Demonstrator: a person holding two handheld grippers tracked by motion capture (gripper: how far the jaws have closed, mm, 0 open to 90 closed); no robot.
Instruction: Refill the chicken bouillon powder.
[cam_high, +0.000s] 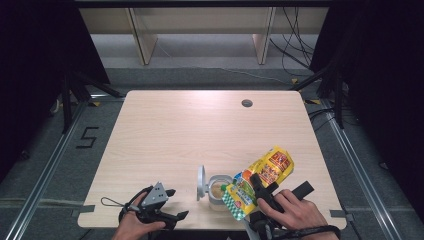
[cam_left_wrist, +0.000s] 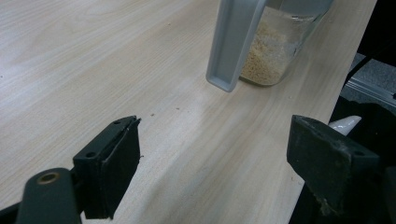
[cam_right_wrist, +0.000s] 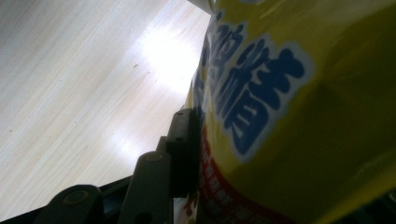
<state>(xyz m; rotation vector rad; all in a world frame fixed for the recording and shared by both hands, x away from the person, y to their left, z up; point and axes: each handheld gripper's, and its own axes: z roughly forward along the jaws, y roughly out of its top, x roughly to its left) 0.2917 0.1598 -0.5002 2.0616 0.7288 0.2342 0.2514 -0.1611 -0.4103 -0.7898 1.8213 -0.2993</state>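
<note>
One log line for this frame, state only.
right gripper: shut on yellow pouch, tilted over open jar | left gripper: open, idle | jar: part-filled, on table

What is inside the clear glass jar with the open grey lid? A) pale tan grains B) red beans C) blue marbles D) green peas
A, since the left gripper view shows pale tan grains heaped behind the wall of the clear glass jar.

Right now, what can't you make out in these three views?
- Right tool, high view: the yellow printed pouch hides where its jaws press.
- Right gripper view: one jaw sits behind that pouch, whose print is cut off by the frame.
- Clear glass jar of beige grains, left gripper view: top cut off; grey lid covers part.
</note>
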